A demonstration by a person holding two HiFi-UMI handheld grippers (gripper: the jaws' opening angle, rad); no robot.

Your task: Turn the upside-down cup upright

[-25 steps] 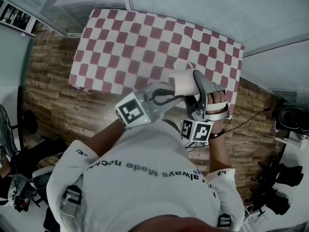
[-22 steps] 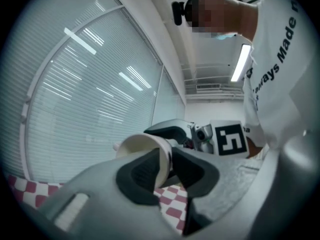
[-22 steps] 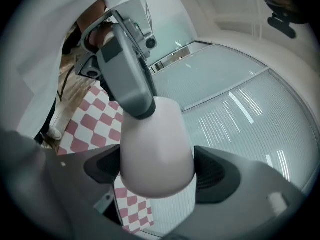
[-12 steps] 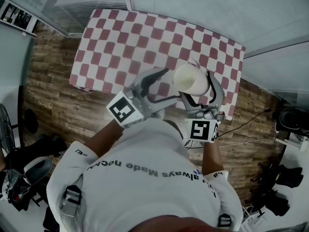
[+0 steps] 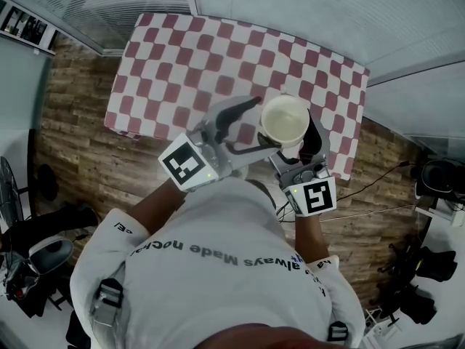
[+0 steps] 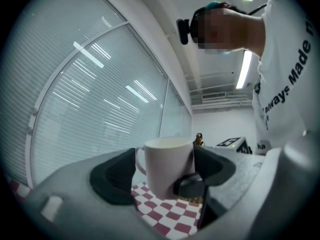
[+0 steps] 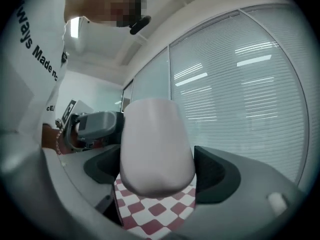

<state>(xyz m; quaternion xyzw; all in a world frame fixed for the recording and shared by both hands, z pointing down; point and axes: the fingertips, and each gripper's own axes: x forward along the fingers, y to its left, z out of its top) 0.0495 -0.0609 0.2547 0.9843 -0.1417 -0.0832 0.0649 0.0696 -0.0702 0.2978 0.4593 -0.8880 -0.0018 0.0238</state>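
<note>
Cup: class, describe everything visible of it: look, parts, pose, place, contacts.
The cup is a plain white glossy mug, ceramic by its look, with one loop handle. It is upright, mouth up, seemingly empty, held in the air above the checked table. The right gripper clamps its sides. The left gripper, whose jaws have just been opening, stands open around it.

Checkered table (image 5: 182,57) on wood floor (image 5: 73,147) — blinds (image 6: 90,109) behind.

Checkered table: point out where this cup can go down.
The checkered table is bare from its far edge by the blinds to its left edge. Only the near right corner, under the cup, is crowded.
</note>
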